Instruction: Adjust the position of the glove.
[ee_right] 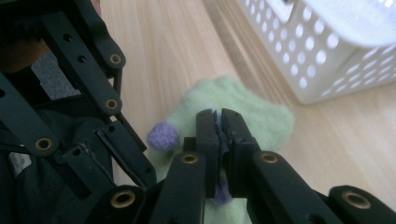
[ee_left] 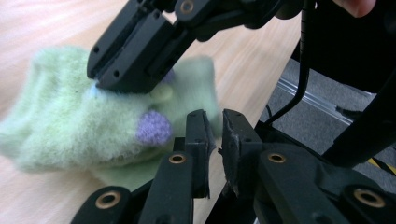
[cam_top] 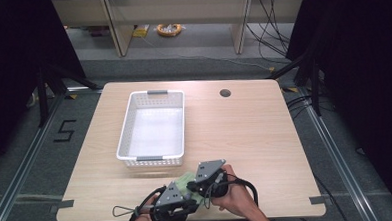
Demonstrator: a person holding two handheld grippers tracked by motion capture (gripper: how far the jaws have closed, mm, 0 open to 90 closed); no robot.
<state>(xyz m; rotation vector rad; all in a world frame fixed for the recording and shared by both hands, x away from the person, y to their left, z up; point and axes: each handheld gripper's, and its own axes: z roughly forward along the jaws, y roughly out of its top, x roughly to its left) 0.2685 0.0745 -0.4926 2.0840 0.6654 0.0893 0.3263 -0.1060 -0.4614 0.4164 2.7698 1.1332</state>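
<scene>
A light green fuzzy sock point(cam_top: 183, 179) with purple pompoms point(ee_left: 154, 128) lies on the wooden table near its front edge. My right gripper point(ee_right: 218, 125) is shut on the sock's upper layer, and a pale blue bit shows between its jaws. In the left gripper view that same right gripper point(ee_left: 100, 83) comes down from above onto the sock. My left gripper point(ee_left: 218, 136) sits at the sock's near edge, next to a pompom. Its jaws stand almost together with only a thin slit and nothing between them. In the high view both grippers point(cam_top: 190, 193) crowd over the sock, held by two hands.
A white perforated plastic basket point(cam_top: 156, 94) stands just beyond the sock, left of the table's middle; its wall point(ee_right: 327, 60) is close to my right gripper. A cable hole point(cam_top: 225, 93) sits at the back right. The table's front edge is right behind the hands.
</scene>
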